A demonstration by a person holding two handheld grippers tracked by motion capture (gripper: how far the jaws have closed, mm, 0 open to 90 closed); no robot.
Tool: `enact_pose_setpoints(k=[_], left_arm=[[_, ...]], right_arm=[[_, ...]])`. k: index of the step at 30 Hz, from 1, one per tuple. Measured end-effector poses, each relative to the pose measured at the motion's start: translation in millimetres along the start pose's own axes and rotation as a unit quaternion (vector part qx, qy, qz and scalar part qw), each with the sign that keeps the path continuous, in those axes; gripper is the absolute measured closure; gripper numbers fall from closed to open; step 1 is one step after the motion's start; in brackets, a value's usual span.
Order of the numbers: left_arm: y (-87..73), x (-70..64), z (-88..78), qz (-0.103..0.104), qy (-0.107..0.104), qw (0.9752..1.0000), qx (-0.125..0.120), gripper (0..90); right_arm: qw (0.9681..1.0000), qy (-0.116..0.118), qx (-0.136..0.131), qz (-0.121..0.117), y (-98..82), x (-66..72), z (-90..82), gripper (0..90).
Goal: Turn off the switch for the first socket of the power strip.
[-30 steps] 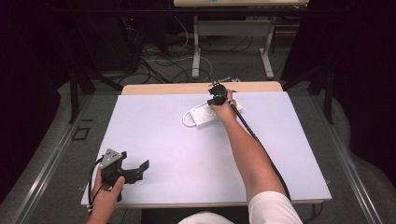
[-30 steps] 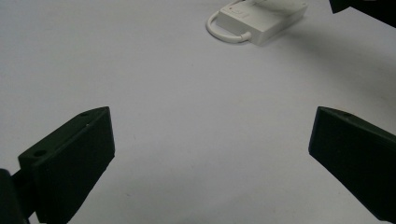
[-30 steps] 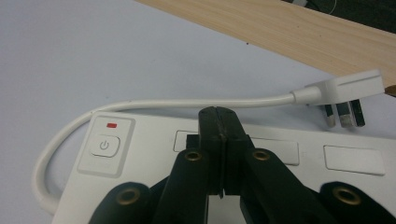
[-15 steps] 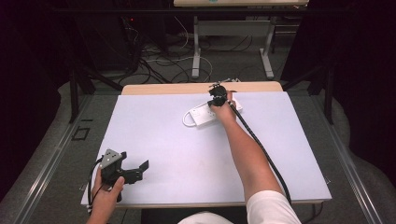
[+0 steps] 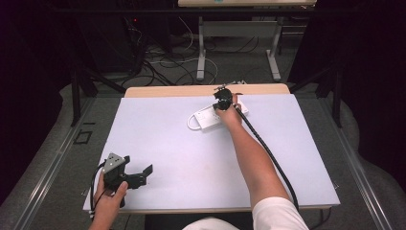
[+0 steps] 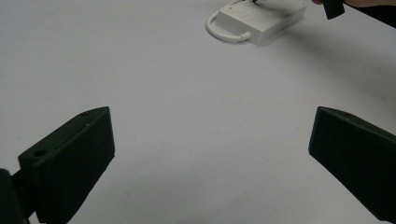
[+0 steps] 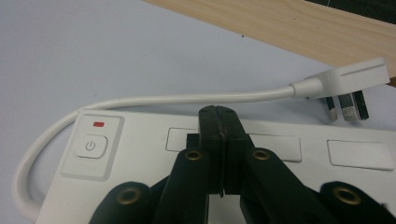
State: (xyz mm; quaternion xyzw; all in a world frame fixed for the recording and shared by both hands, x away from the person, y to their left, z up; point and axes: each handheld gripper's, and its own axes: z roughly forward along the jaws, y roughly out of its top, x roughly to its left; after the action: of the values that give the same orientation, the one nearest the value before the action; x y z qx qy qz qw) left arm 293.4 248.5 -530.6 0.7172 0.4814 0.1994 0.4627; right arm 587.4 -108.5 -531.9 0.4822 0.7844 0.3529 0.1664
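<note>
- Left gripper: lower left of the high view, resting at the near edge of the table. Jaws spread wide, nothing between them. In the left gripper view the two black jaws sit at lower left and lower right with bare white surface between.
- Power strip: upper middle of the high view, lying flat near the far edge of the table. In the left gripper view it sits at top centre-right. In the right gripper view the body crosses the lower half of the frame.
- Switch: left side of the right gripper view, red lamp above it. Row of shuttered sockets runs off to the right.
- Cord: loops out of the strip's left end, runs along its far side to the plug at upper right, pins lying on the table by the wooden edge.
- Right gripper: upper middle of the high view, over the strip. Jaws closed together, clamping nothing; tips sit over the top face between two sockets. Contact with the face: can't tell.
- Handling, my read: rigid plastic box, light-to-moderate weight, smooth and a bit slippery, not fragile. Cord is bendy and will drag the plug along.
- Best hold: across the narrow width, on the long sides near the middle. Avoid the switch, and the cord alone.
</note>
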Motion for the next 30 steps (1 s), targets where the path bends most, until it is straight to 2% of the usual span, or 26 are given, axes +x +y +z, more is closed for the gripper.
enact_pose_setpoints(k=[3,4,20,26,27,30], left_arm=[[-0.1,0.0,0.0,0.000,0.000,1.0000,0.000,0.1],[-0.1,-0.1,0.0,0.000,0.000,1.0000,0.000,0.1],[0.2,0.4,1.4,0.003,0.000,1.0000,0.000,0.1],[-0.1,0.4,1.5,0.001,-0.001,1.0000,0.001,0.1],[-0.1,0.3,1.7,0.000,-0.001,1.0000,0.001,0.1],[-0.1,0.1,1.6,0.000,-0.001,1.0000,0.002,0.1]], right_arm=[[1.0000,-0.003,0.000,-0.005,-2.4,-0.2,1.2,90.0],[1.0000,-0.003,-0.004,0.004,-2.4,1.3,1.8,90.0],[0.9999,-0.001,0.000,-0.011,-1.3,-0.2,1.6,90.0],[0.9999,-0.003,-0.003,-0.014,0.4,-1.1,-2.3,90.0],[0.9999,-0.003,-0.006,-0.008,1.2,-0.2,-3.4,90.0],[0.9999,-0.004,-0.007,-0.014,2.9,-1.4,-6.6,88.3]])
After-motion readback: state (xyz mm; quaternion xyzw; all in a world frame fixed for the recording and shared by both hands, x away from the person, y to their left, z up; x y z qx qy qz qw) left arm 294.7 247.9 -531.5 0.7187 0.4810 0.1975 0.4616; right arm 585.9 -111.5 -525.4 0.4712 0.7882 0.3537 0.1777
